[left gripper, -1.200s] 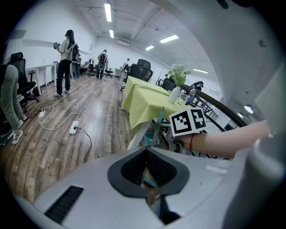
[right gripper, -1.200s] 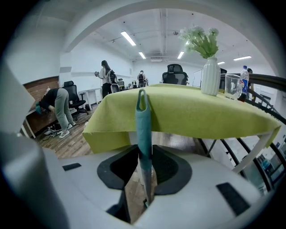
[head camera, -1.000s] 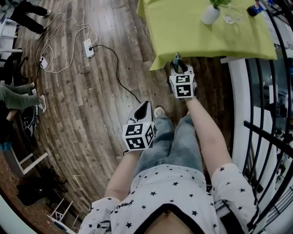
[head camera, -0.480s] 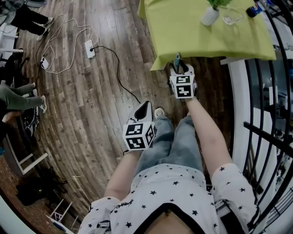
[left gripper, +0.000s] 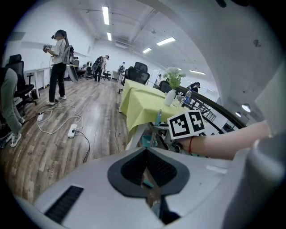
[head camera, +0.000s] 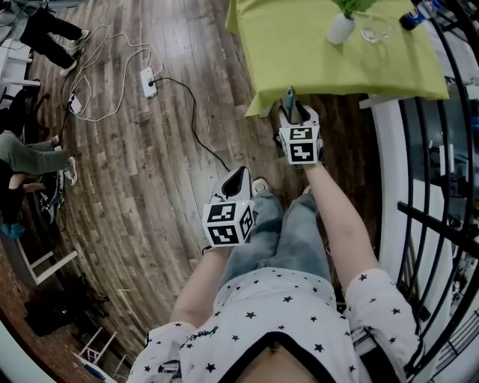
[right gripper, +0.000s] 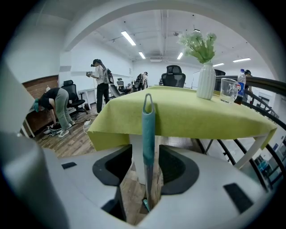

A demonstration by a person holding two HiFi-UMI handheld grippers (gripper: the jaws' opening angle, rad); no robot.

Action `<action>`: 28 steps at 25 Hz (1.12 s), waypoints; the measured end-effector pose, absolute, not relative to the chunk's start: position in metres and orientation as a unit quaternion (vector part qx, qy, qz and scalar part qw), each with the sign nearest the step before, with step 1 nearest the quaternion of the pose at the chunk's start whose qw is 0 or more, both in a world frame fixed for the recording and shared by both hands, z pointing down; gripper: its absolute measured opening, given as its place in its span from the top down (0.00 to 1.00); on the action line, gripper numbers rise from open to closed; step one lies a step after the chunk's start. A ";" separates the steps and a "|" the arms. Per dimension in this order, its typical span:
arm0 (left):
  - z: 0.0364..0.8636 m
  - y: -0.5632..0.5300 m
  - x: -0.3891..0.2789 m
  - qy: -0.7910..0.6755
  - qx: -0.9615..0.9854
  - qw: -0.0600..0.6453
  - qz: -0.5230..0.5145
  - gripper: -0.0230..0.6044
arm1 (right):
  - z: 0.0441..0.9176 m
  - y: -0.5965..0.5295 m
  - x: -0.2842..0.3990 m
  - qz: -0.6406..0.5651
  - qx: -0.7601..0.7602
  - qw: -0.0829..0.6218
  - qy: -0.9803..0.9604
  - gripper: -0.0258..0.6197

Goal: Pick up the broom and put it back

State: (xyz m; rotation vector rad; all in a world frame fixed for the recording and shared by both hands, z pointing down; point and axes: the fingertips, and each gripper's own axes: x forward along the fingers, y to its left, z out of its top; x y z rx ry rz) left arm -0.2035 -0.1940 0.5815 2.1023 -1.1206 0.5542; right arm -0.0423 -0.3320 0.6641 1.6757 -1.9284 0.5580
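The broom's teal handle (right gripper: 149,129) stands upright against the edge of the green-clothed table (right gripper: 192,117). It rises between the jaws of my right gripper (right gripper: 146,172), which are opening, with a gap on each side of the handle. In the head view the handle's top (head camera: 290,95) pokes up just beyond the right gripper (head camera: 291,107) at the table's edge (head camera: 258,101). My left gripper (head camera: 236,176) hangs lower left over the floor, shut and holding nothing (left gripper: 146,172). The broom's head is hidden.
On the table stand a white vase (head camera: 340,27), a glass (head camera: 376,30) and a bottle (head camera: 414,15). A black railing (head camera: 449,149) runs along the right. A power strip (head camera: 145,78) with cables lies on the wood floor, and people (head camera: 34,161) stand at the left.
Both hands have kept their places. The right jaws look slightly wider around the handle. The people at the left edge have shifted.
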 end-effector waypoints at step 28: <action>0.513 -0.112 -0.150 -0.478 0.805 0.315 0.157 0.95 | 0.528 -0.158 -0.013 0.178 0.604 0.150 -0.762 0.90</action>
